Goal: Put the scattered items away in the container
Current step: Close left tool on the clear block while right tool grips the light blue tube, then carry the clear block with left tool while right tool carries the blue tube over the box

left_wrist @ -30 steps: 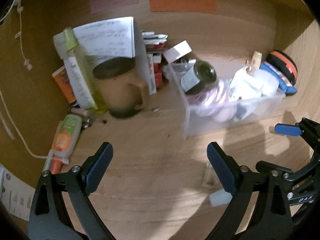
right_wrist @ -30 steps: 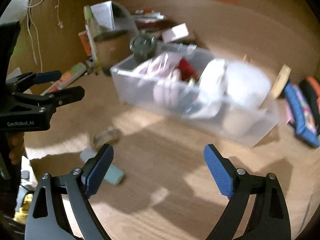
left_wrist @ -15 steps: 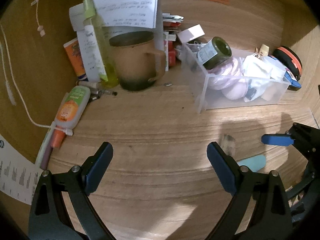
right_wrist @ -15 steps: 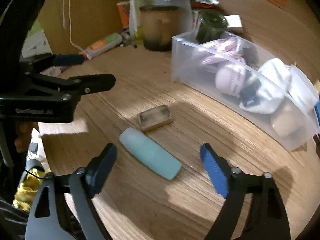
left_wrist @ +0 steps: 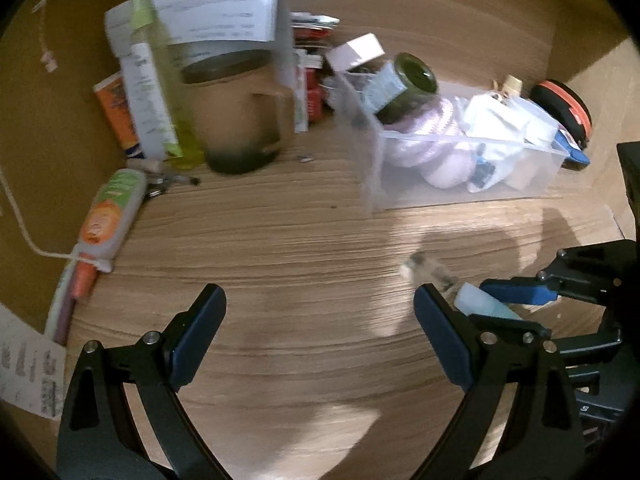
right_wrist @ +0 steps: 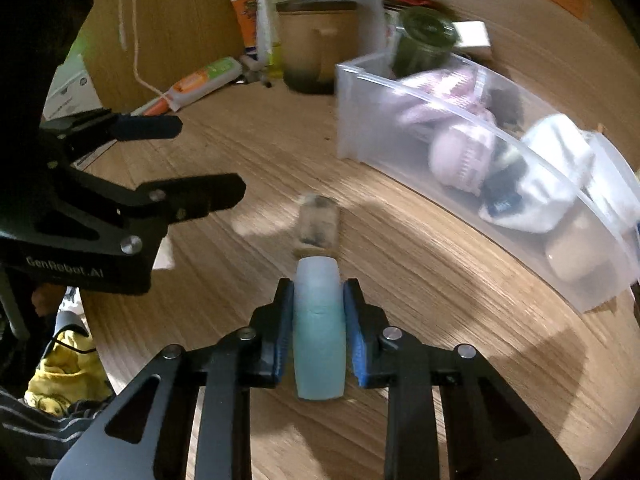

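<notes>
Pointing steeply down at the wooden table [right_wrist: 248, 152], the right claw [right_wrist: 319, 328] pinches a pale teal tube [right_wrist: 319, 332] between its blue pads, one pad pressed on each long side. That tube is smooth and rounded, frosted at its far end, and its long axis runs straight along the fingers, away from the camera. Just past its tip lies a small blurred block [right_wrist: 318, 220] on the table. Off to the left the left claw [left_wrist: 320, 340] also tilts downward, its two black arms spread wide with nothing between them. A clear plastic container [right_wrist: 460, 160] stands beyond on the right, already holding pink and white soft items and a dark green jar [right_wrist: 424, 42].
</notes>
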The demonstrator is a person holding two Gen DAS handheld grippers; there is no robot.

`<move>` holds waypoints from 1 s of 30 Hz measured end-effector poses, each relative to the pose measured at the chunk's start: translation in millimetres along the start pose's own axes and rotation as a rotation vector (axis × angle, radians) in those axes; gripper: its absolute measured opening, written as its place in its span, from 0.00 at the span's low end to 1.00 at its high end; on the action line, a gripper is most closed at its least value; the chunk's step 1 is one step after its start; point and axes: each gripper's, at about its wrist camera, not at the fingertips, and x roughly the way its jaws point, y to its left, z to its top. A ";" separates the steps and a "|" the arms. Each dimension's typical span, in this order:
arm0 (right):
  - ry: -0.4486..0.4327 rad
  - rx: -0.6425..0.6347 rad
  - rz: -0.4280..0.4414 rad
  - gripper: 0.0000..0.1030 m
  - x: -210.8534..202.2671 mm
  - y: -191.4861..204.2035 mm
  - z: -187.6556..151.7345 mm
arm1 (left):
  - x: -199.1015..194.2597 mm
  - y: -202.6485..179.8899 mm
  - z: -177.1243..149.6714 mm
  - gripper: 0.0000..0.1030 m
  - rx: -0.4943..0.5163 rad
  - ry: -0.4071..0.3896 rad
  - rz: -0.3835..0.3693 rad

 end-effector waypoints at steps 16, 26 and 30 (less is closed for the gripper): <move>-0.063 0.185 -0.055 0.22 -36.7 -65.6 -19.0 | 38.3 -51.3 8.5 0.85 0.138 0.124 -0.083; -0.097 0.206 -0.050 0.22 -42.4 -69.4 -14.5 | 35.7 -46.6 13.7 0.41 0.105 0.097 -0.091; -0.109 0.218 -0.051 0.22 -46.8 -71.3 -14.0 | 28.4 -43.7 12.1 0.41 0.095 0.078 -0.095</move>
